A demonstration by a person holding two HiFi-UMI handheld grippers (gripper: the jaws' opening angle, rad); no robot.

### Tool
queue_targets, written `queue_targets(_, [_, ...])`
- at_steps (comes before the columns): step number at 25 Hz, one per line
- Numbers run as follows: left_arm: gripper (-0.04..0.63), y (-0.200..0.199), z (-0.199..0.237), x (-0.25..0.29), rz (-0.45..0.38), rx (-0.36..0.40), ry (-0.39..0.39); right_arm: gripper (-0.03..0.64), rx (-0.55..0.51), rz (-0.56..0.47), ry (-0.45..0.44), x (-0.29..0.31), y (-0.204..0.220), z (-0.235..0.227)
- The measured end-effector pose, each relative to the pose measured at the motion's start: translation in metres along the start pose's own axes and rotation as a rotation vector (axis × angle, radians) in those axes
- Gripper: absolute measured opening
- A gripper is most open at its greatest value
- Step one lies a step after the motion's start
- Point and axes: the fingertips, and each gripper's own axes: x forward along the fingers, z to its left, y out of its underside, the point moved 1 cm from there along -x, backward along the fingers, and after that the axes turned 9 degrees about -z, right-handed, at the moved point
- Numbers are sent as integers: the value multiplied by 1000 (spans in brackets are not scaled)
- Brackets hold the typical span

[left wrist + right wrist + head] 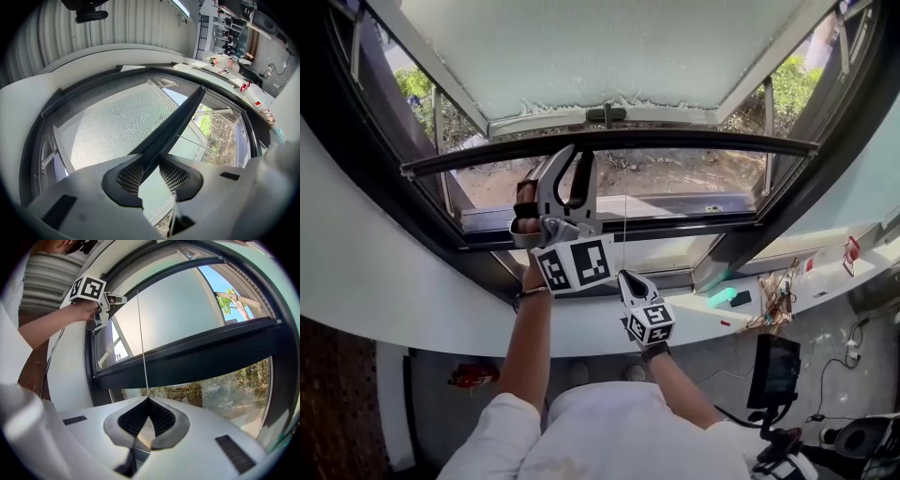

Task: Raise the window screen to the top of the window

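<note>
The window screen's dark bottom bar (pixel 703 142) runs across the window opening, with grey mesh (pixel 108 126) above it. My left gripper (pixel 567 157) reaches up to the bar left of centre. In the left gripper view the left gripper (pixel 151 161) is shut on the bar (pixel 180 119), which passes between its ribbed pads. A thin white cord (pixel 625 220) hangs down from the bar. My right gripper (pixel 624 276) sits lower, near the sill, shut on that cord (pixel 140 333); in the right gripper view the right gripper (pixel 148 399) has its pads together.
The outer sash (pixel 607 114) is swung outward, with trees and ground beyond it. A wide white sill (pixel 394 281) curves under the window. On its right end are a green object (pixel 722 298) and loose wires (pixel 778 300). A black monitor (pixel 775 370) stands lower right.
</note>
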Motion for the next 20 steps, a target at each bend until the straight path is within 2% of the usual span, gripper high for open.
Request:
queue_targets(14, [81, -11, 18, 14, -17, 8, -18, 2, 11, -43, 10, -1, -27, -4])
queue_targets(20, [81, -29, 43, 25, -53, 30, -41, 2, 15, -120, -9, 0, -60, -1])
